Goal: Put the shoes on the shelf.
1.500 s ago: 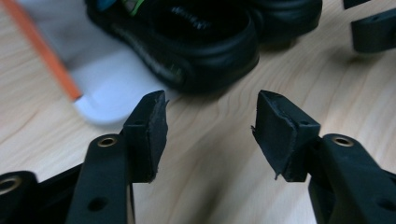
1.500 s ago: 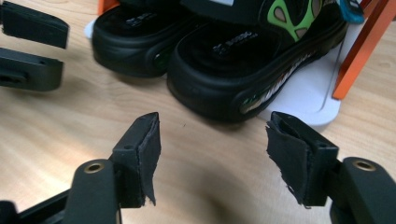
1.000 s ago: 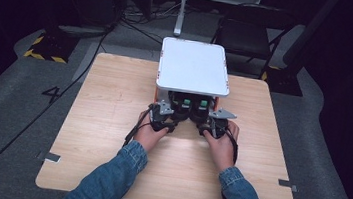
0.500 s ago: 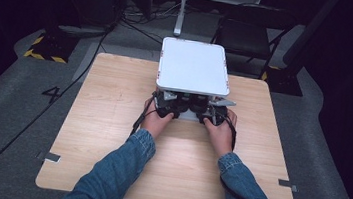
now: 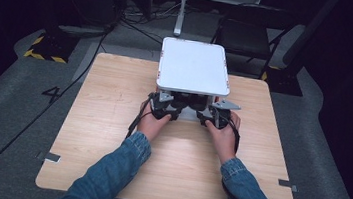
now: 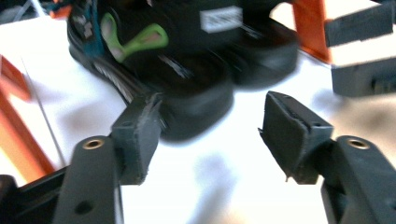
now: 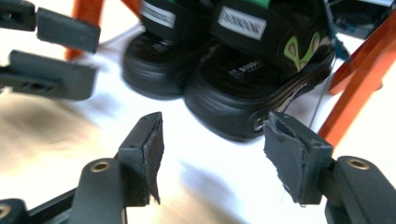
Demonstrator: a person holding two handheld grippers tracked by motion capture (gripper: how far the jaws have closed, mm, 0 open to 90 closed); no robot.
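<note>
Shoes (image 7: 243,88) now outside opened left tongs (image 6: 212,135)

The high view looks forward and down on the table (image 5: 111,122) from above the person's side, well back from the white rack (image 5: 194,66). Both gripper views sit close and low at the rack's near side, sharing the black shoes (image 6: 187,70) beneath its top.

Wooden counter (image 5: 112,117); dark folding chair (image 5: 245,34) behind it; grey floor (image 5: 7,110) with black-and-yellow hazard tape (image 5: 44,50) and cables (image 5: 26,122).
</note>
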